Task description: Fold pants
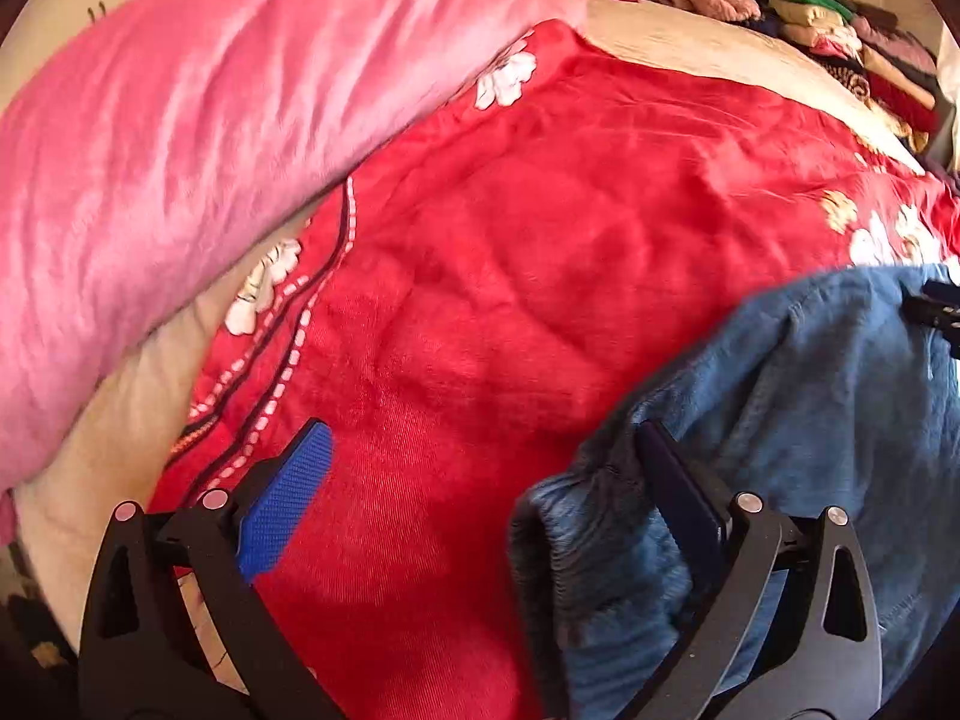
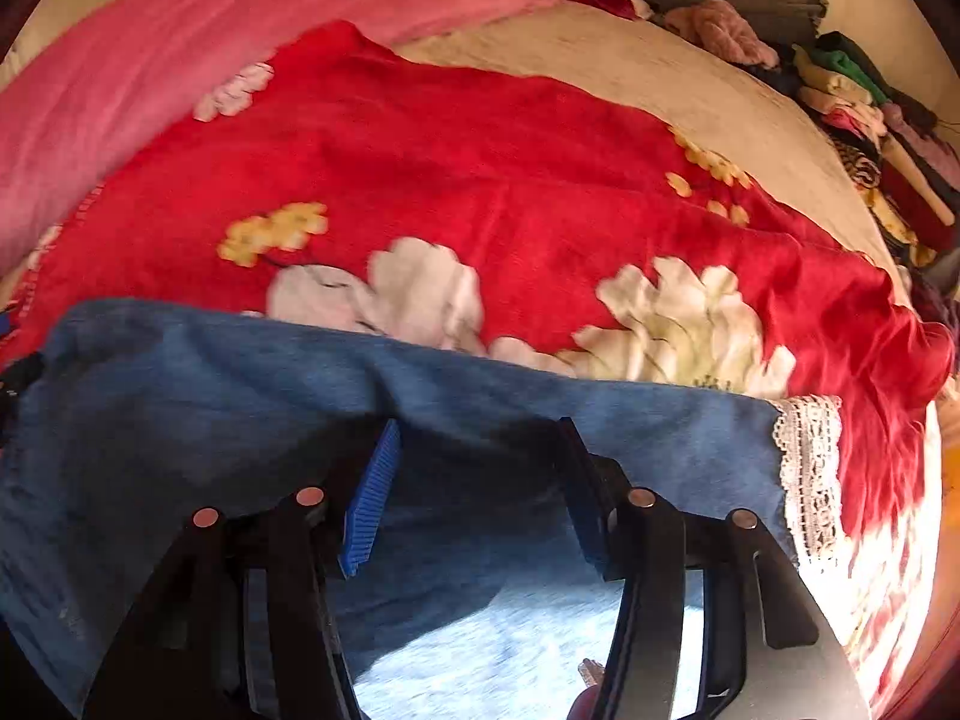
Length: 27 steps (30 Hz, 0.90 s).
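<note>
The blue pants (image 1: 810,390) lie on a red blanket at the lower right of the left wrist view. Their ribbed waistband bunches against the inside of the right finger. My left gripper (image 1: 483,429) is open wide, its blue pad (image 1: 288,498) over bare blanket and nothing pressed between the pads. In the right wrist view the pants (image 2: 210,390) spread across the lower half, with a white lace hem (image 2: 807,468) at their right end. My right gripper (image 2: 480,426) hangs open just above the cloth, and the pads do not pinch it.
A red flowered blanket (image 1: 510,228) covers the bed. A pink quilt (image 1: 180,150) is heaped along the left. A beige sheet (image 2: 660,78) lies behind, with a pile of folded clothes (image 1: 852,42) at the far right edge.
</note>
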Each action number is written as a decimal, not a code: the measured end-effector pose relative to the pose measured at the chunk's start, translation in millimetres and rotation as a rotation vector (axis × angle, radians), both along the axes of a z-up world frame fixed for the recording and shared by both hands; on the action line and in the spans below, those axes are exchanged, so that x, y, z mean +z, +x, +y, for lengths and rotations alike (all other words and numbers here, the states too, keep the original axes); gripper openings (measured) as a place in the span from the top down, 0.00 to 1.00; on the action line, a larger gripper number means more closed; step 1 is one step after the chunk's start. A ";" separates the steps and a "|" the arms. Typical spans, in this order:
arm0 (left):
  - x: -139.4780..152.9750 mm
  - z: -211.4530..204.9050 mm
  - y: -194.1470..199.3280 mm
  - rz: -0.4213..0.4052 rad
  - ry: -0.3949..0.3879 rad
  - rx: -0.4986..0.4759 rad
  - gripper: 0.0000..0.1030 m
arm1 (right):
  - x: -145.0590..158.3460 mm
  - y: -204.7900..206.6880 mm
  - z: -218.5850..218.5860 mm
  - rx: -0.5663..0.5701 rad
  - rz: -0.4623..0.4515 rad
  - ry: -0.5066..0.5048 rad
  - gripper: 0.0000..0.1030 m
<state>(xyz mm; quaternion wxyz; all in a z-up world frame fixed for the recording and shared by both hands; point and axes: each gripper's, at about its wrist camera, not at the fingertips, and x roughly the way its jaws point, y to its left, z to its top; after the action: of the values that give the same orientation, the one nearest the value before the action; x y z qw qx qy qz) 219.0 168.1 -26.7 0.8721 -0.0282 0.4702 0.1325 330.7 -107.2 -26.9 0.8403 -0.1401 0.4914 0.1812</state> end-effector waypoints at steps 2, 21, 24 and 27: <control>-4.1 9.4 -0.6 -0.015 -0.056 -0.001 0.08 | 0.9 4.4 -7.3 -0.028 0.018 0.053 0.43; 3.9 -13.7 -2.3 -0.079 -0.209 -0.216 0.59 | 26.4 -38.7 88.8 0.433 -0.104 -0.051 0.42; -2.3 -11.9 -1.2 -0.065 -0.215 -0.222 0.75 | 13.3 -37.0 101.4 0.480 -0.111 -0.122 0.42; 6.2 -14.0 -5.6 -0.092 -0.217 -0.243 0.82 | 7.9 -37.6 110.0 0.514 -0.126 -0.148 0.42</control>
<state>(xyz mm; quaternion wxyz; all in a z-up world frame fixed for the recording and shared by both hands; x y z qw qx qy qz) 213.4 154.0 -20.6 0.8941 -0.0709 0.4414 -0.0269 293.1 2.8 -19.0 0.7831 -0.3323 0.3984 0.3431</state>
